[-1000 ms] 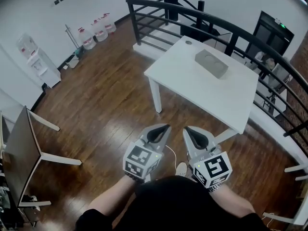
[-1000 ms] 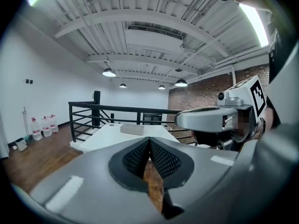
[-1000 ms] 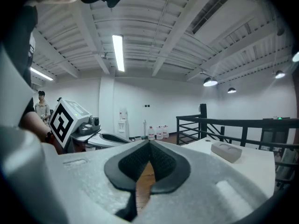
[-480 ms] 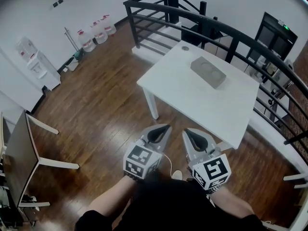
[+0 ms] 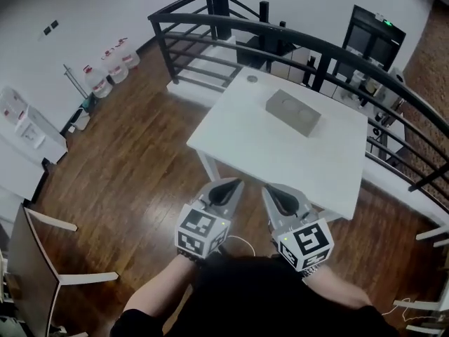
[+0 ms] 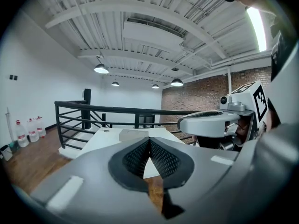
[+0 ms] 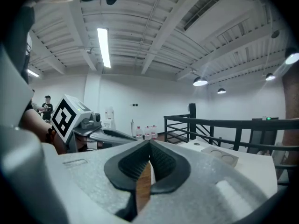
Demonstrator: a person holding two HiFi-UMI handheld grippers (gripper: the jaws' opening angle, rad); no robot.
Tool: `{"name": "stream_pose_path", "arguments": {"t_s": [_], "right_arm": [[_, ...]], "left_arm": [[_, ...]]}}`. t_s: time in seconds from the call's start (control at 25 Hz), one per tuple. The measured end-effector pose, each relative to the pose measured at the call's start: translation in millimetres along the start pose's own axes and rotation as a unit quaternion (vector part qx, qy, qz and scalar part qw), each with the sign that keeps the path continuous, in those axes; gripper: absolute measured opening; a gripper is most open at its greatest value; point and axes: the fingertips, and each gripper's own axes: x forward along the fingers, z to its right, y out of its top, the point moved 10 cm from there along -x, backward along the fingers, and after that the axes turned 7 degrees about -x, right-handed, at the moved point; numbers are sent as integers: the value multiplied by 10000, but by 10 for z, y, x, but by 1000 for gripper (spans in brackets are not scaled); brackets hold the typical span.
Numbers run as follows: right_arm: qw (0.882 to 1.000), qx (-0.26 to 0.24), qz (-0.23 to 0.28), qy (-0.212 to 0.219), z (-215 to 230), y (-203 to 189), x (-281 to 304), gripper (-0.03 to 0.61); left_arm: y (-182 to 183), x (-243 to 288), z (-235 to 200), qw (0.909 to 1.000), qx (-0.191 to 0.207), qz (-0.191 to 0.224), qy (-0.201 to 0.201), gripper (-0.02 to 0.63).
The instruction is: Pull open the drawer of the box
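Observation:
A flat grey box (image 5: 292, 112) with two round dents on top lies on the white table (image 5: 252, 142), toward its far side. It shows small in the left gripper view (image 6: 132, 135) and at the right in the right gripper view (image 7: 223, 156). Both grippers hang side by side in front of the person, short of the table's near edge. The left gripper (image 5: 231, 184) is shut with nothing in it. The right gripper (image 5: 269, 189) is shut and empty too. The box's drawer cannot be made out from here.
A black railing (image 5: 295, 41) runs behind and right of the table. Water bottles (image 5: 105, 69) stand by the far left wall, with a white dispenser (image 5: 21, 128) nearer. A tilted table (image 5: 38, 272) stands at the lower left on the wooden floor (image 5: 126, 181).
The view has shifted toward the table, which now sits closer and more central. Both grippers keep their pose and stay shut.

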Motion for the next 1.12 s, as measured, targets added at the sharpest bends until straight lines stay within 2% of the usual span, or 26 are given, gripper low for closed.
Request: {"name": "stream_pose_path", "arguments": {"t_s": [0.28,0.48,0.88,1.12], "right_arm": [[9980,98,-211,-592,-207,152,896,-8],[9956,55,-285,-889,-407,307,1385,-8],[9919,132,-465,-1178,-444,335,1932,-8],[9901,248,-467,-1297,-203,199,2211,-8]], "left_arm": [[193,82,-955,9977,34,-149,-657,17],[311,80,-1477,9945,76,-228,-1016,17],[386,243,-2031,9903,11,-364,-1338,17],[423,610,-2250,9876,46,-505,-1484,17]]}}
